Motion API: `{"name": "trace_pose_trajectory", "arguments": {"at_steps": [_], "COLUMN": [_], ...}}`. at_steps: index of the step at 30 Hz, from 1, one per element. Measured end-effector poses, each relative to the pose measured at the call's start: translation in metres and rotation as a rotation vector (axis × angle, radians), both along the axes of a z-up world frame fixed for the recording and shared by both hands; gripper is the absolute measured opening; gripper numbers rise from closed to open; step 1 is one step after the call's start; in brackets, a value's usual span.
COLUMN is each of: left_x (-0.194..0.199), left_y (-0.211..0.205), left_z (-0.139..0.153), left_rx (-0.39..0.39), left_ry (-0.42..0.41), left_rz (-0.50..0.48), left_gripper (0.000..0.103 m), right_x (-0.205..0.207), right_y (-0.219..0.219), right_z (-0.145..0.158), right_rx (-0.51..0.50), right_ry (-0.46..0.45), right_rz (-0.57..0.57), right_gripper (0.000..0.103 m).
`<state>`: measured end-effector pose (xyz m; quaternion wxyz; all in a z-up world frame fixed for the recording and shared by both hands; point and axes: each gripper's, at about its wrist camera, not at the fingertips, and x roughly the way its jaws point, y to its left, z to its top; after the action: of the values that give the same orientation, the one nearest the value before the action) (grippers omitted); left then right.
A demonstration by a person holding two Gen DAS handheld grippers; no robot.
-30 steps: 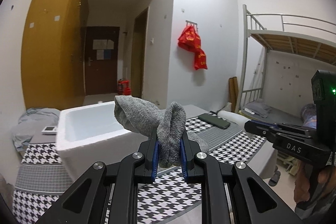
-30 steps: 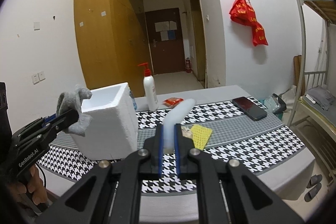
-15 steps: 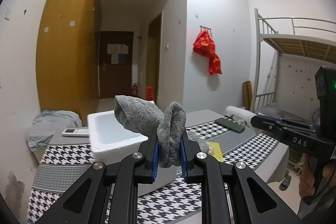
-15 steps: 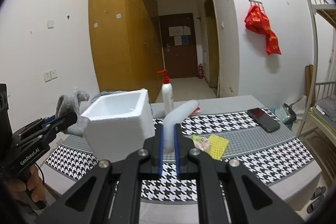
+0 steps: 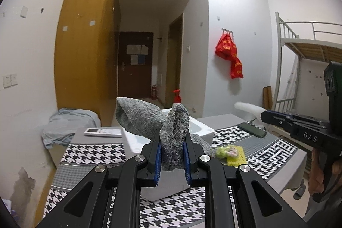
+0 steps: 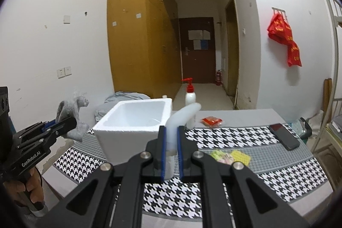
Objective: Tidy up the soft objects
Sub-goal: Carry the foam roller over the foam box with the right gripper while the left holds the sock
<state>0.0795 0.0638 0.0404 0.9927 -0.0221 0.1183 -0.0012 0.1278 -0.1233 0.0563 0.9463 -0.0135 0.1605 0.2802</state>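
Both grippers are drawing back from the table while swinging their view leftward, so the white foam box (image 6: 136, 121) is now sitting further right and smaller in each wrist view than a second ago; neither grip is changing.

Left to right:
- A hand at 8 o'clock in the right wrist view is carrying the left gripper (image 5: 172, 155), whose jaws are standing narrowly apart, clamping a bunched grey sock (image 5: 171, 134). The sock's open cuff is flopping toward 10 o'clock.
- The foam box is sitting on the houndstooth tablecloth (image 6: 224, 138), directly behind the sock, its cavity open and apparently empty.
- The right gripper (image 6: 170, 153) is keeping its jaws almost closed on a bent white foam strip (image 6: 181, 114), whose free end is curving toward 1 o'clock.
- A yellow sponge (image 6: 240, 156) with a small pale bundle is lying at 3 o'clock from the jaws, a red packet (image 6: 211, 120) and a black phone (image 6: 284, 136) beyond, and a pump bottle (image 6: 190, 95) behind the box.

Interpretation: both soft items are lifted clear and unreleased; judging by the box ahead, depositing them is probably pending, with the sponge waiting.
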Motion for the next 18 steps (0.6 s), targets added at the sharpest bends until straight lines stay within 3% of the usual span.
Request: {"name": "trace_pose_trajectory", "arguments": {"at_steps": [18], "left_x": [-0.006], "left_y": [0.026], "left_z": [-0.005], "left_rx": [-0.006], "left_ry": [0.027], "left_rz": [0.096], "left_gripper": [0.018], "right_x": [0.015], "right_y": [0.05], "right_z": [0.008], "right_rx": [-0.027], "right_ry": [-0.026], "right_rz": [0.128], "right_gripper": [0.012]}}
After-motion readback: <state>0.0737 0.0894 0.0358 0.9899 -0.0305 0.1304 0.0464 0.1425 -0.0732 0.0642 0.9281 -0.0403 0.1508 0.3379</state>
